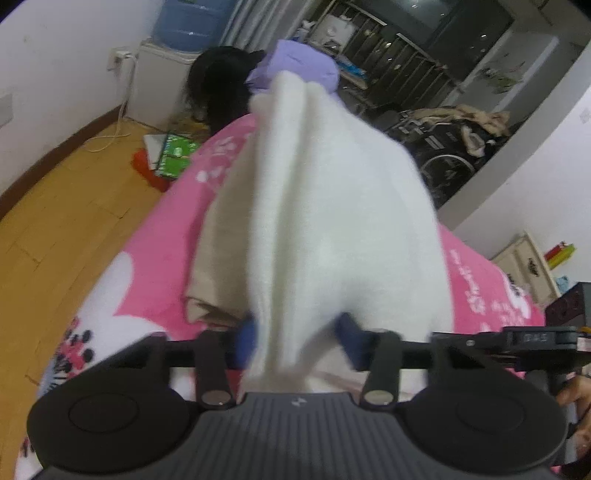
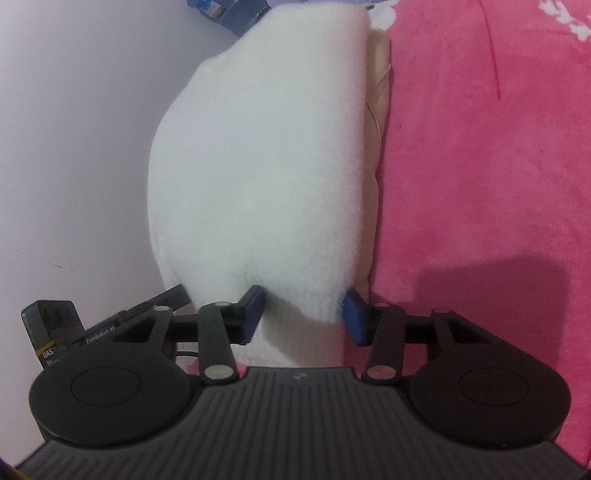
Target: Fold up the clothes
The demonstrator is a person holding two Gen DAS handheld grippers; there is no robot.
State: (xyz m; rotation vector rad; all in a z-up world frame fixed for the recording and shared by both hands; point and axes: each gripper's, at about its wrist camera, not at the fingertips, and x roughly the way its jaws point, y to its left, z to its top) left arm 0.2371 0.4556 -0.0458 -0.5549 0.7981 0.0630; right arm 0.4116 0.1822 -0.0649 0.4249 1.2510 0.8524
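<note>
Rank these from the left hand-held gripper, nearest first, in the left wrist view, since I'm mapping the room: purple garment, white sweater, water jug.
1. white sweater, between the left hand-held gripper fingers.
2. purple garment, beyond it at the bed's far end.
3. water jug, upper left by the wall.

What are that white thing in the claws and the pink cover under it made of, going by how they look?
The white garment looks like a soft, fuzzy knit, perhaps fleece or wool: matte, with a hazy nap at its edges and faint ribbing near the right claw. The pink bedcover looks like short-pile plush or velvety fleece: dull sheen, fine streaks. Exact fibres can't be told.
</note>
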